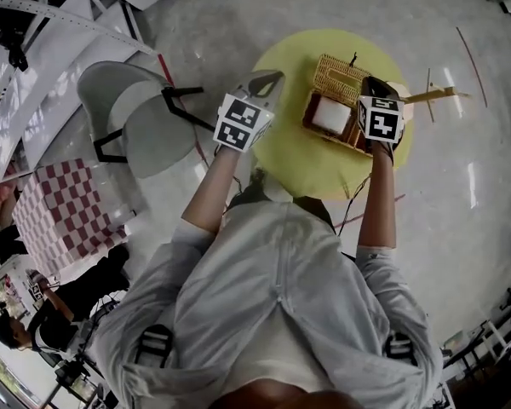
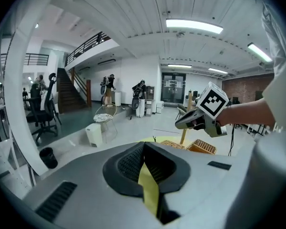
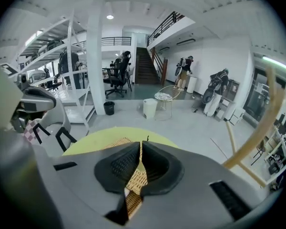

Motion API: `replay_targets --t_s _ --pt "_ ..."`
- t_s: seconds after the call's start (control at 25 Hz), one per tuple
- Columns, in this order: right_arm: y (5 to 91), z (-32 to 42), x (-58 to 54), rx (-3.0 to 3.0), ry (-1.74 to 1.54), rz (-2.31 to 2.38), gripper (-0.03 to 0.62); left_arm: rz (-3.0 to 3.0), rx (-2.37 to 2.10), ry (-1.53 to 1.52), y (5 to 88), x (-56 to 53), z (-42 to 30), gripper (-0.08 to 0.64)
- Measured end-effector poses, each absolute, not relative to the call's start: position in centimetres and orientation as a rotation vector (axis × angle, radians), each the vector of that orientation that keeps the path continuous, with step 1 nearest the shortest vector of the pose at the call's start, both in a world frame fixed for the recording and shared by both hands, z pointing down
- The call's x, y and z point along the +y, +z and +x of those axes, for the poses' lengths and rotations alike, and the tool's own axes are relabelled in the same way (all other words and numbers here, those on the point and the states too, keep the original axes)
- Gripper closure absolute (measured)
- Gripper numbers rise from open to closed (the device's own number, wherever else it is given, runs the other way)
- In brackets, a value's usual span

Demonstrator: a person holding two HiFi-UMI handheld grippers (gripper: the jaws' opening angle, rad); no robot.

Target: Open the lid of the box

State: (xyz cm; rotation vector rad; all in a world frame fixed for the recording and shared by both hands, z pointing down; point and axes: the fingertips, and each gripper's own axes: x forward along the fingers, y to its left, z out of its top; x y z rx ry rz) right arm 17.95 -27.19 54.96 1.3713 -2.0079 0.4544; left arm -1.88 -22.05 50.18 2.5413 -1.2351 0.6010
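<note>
Yellow round table [image 1: 289,156] stands in front of the person, with a grey chair [image 1: 136,113] to its left. On the table's far half sits the wicker box [image 1: 310,112], showing something white inside; its woven lid [image 1: 339,73] lies folded back on the far side. The right gripper [image 3: 139,147] hangs over the box's right edge, jaws drawn narrow with nothing between them. The left gripper [image 2: 144,145] hangs over the table's left rim, apart from the box, its jaws together and empty.

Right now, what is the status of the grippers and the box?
Left gripper shut, empty. Right gripper shut, empty, by box. Lid open, lying back. Nothing in the way.
</note>
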Motion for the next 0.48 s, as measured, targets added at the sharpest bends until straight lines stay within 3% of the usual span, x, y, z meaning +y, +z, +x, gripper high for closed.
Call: replay_targets --t_s 0.48 --pt "42.6 17.9 -18.7 -2.048 0.235 1.614 0.569 2.810 -1.106 0.511 41.9 -19.5 -1.6 0.531"
